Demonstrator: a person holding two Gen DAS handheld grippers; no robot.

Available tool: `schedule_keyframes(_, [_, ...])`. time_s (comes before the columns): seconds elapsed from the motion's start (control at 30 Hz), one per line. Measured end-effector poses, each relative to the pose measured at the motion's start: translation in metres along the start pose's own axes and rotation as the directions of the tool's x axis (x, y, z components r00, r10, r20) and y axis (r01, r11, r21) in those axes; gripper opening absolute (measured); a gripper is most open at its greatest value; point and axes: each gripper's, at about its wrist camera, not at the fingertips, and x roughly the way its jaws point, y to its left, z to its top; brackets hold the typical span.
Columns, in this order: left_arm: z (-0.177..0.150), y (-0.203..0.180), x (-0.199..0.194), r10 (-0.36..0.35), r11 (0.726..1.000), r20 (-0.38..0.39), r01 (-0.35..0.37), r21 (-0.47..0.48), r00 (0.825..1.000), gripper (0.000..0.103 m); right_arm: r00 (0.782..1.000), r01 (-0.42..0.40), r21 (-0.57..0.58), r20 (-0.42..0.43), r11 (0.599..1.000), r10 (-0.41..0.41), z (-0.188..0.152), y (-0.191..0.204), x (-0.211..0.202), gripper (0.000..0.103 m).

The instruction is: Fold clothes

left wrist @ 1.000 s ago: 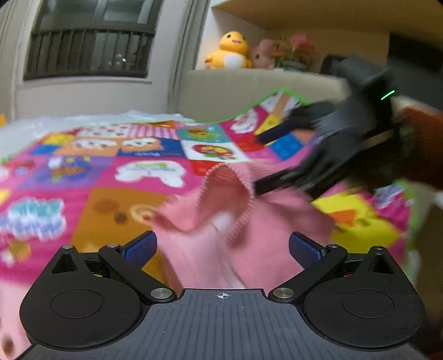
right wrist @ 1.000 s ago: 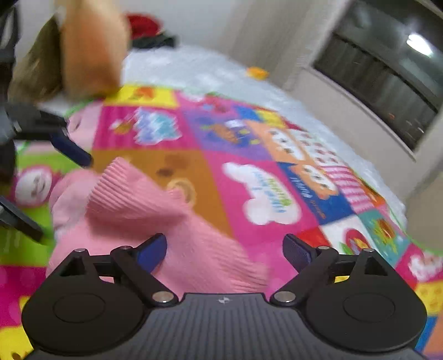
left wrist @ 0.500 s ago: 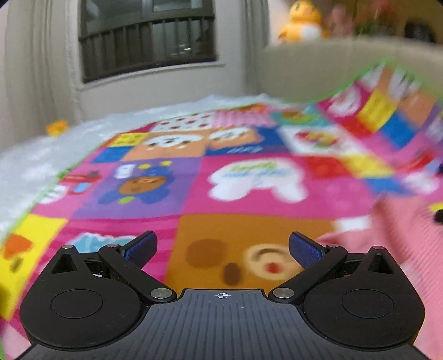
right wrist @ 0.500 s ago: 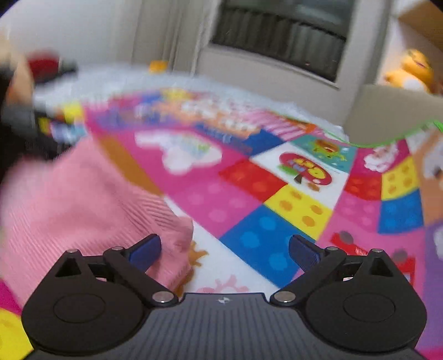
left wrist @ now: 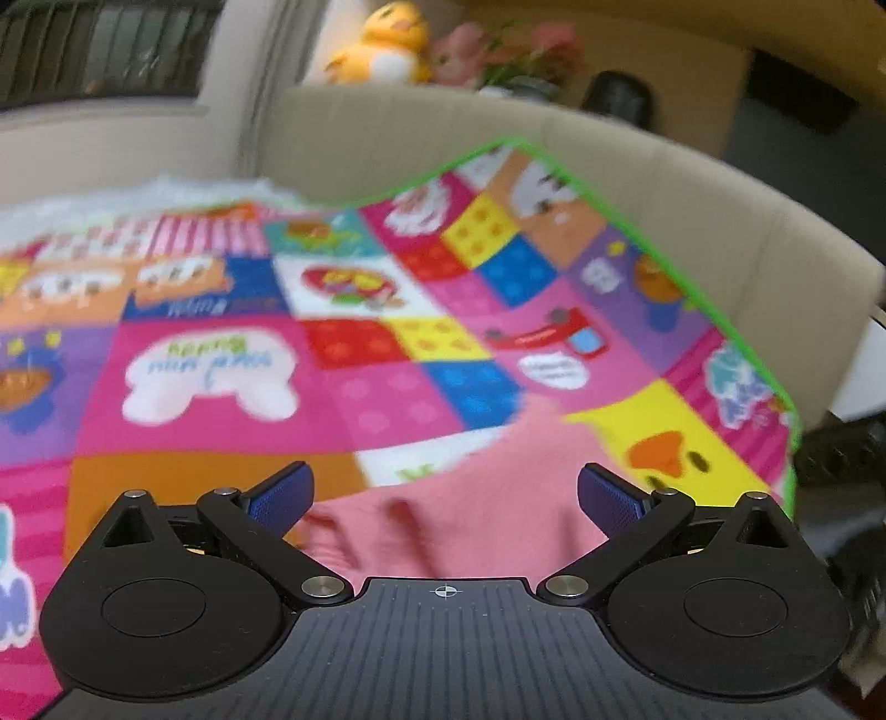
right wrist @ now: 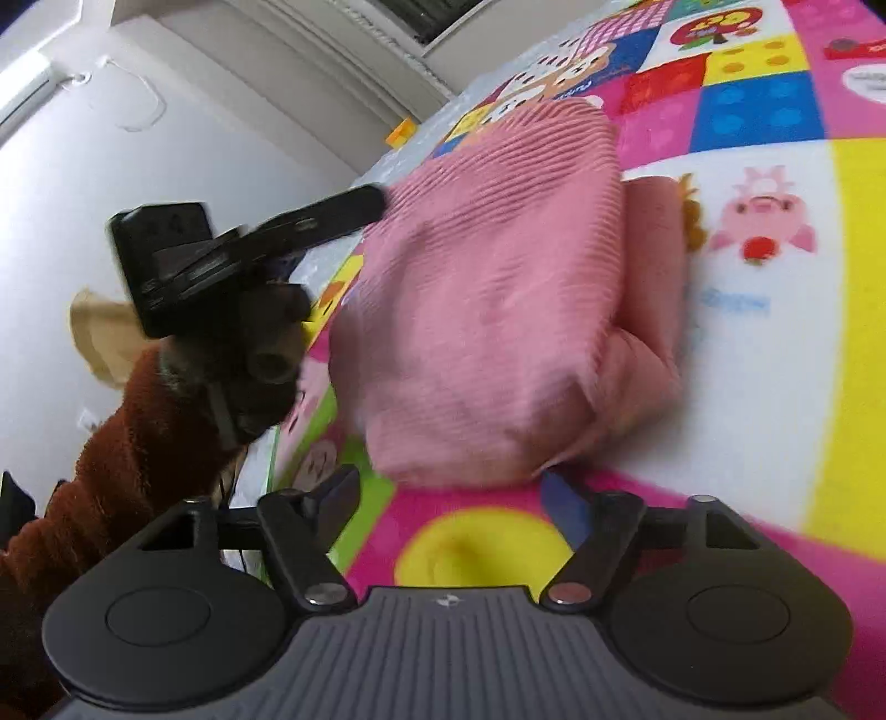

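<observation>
Both the left gripper (left wrist: 442, 493) and right gripper (right wrist: 449, 494) have jaws spread wide, gripping nothing

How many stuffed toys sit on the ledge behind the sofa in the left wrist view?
2. A yellow duck toy sits at the top centre, and a pink stuffed toy sits just right of it, beside a potted plant. Blur may hide others.

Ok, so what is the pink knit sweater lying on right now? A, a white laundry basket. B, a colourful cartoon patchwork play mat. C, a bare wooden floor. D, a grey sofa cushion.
B: in the right wrist view the pink knit sweater lies bunched on the cartoon patchwork play mat, whose bright squares show all around it, and neither open claw holds it.
</observation>
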Motion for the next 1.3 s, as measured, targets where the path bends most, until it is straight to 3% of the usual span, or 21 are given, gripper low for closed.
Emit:
schedule_keyframes(0.1, [-0.01, 0.038, 0.019, -0.053, 0.988, -0.049, 0.045, -0.15, 0.997, 0.103, 0.997, 0.063, -0.029, 0.034, 0.998, -0.062, 0.028, -0.007, 0.004, 0.055])
schedule_keyframes(0.17, [-0.024, 0.056, 0.021, -0.072, 0.967, -0.031, 0.062, -0.249, 0.997, 0.103, 0.988, 0.141, -0.056, 0.075, 0.988, -0.137, 0.046, -0.014, 0.001, 0.055])
schedule_keyframes(0.27, [-0.043, 0.057, 0.018, -0.076, 0.947, 0.004, 0.074, -0.312, 0.997, 0.103, 0.974, 0.207, -0.069, 0.106, 0.976, -0.2, 0.067, -0.022, -0.005, 0.055])
schedule_keyframes(0.37, [-0.053, 0.026, 0.016, -0.131, 0.949, 0.024, 0.133, -0.285, 0.991, 0.103, 0.964, 0.248, -0.105, 0.122, 0.963, -0.235, 0.076, -0.024, -0.008, 0.056])
schedule_keyframes(0.5, [-0.068, -0.025, 0.013, -0.192, 0.954, 0.051, 0.199, -0.224, 0.98, 0.103, 0.932, 0.349, -0.177, 0.171, 0.92, -0.32, 0.084, -0.028, -0.009, 0.061])
schedule_keyframes(0.57, [-0.077, -0.046, 0.014, -0.26, 0.936, 0.071, 0.27, -0.228, 0.963, 0.103, 0.913, 0.393, -0.179, 0.189, 0.902, -0.361, 0.091, -0.033, -0.012, 0.061])
schedule_keyframes(0.67, [-0.088, -0.073, 0.014, -0.398, 0.882, 0.085, 0.406, -0.239, 0.914, 0.103, 0.88, 0.464, -0.193, 0.214, 0.864, -0.425, 0.099, -0.037, -0.018, 0.067])
schedule_keyframes(0.73, [-0.093, -0.09, 0.005, -0.404, 0.891, 0.086, 0.413, -0.19, 0.911, 0.103, 0.856, 0.506, -0.217, 0.246, 0.835, -0.455, 0.097, -0.031, -0.025, 0.074])
schedule_keyframes(0.83, [-0.099, -0.094, -0.018, -0.325, 0.929, 0.126, 0.342, -0.143, 0.937, 0.103, 0.826, 0.549, -0.314, 0.344, 0.775, -0.446, 0.075, -0.004, -0.043, 0.082])
schedule_keyframes(0.9, [-0.102, -0.079, -0.035, -0.206, 0.95, 0.192, 0.242, -0.195, 0.96, 0.103, 0.8, 0.583, -0.388, 0.43, 0.714, -0.419, 0.052, 0.019, -0.056, 0.083])
schedule_keyframes(0.97, [-0.102, -0.063, -0.047, -0.081, 0.953, 0.245, 0.148, -0.265, 0.966, 0.103, 0.796, 0.587, -0.457, 0.477, 0.668, -0.374, 0.026, 0.04, -0.062, 0.083])
schedule_keyframes(1.03, [-0.097, -0.058, -0.041, 0.032, 0.964, 0.225, 0.029, -0.263, 0.974, 0.103, 0.799, 0.585, -0.518, 0.499, 0.624, -0.335, 0.004, 0.058, -0.061, 0.083])
schedule_keyframes(1.1, [-0.092, -0.053, -0.035, 0.145, 0.962, 0.204, -0.089, -0.258, 0.968, 0.103, 0.808, 0.581, -0.581, 0.495, 0.57, -0.318, -0.014, 0.071, -0.049, 0.083])
schedule_keyframes(1.17, [-0.087, -0.047, -0.029, 0.256, 0.946, 0.184, -0.207, -0.251, 0.949, 0.103, 0.817, 0.576, -0.63, 0.476, 0.522, -0.327, -0.026, 0.077, -0.032, 0.083])
schedule_keyframes(1.27, [-0.081, -0.037, -0.021, 0.408, 0.898, 0.16, -0.363, -0.251, 0.899, 0.103, 0.802, 0.597, -0.667, 0.482, 0.446, -0.353, -0.036, 0.077, -0.014, 0.083])
schedule_keyframes(1.3, [-0.082, -0.028, -0.022, 0.422, 0.882, 0.16, -0.363, -0.302, 0.892, 0.103, 0.79, 0.613, -0.659, 0.5, 0.435, -0.355, -0.036, 0.077, -0.012, 0.083])
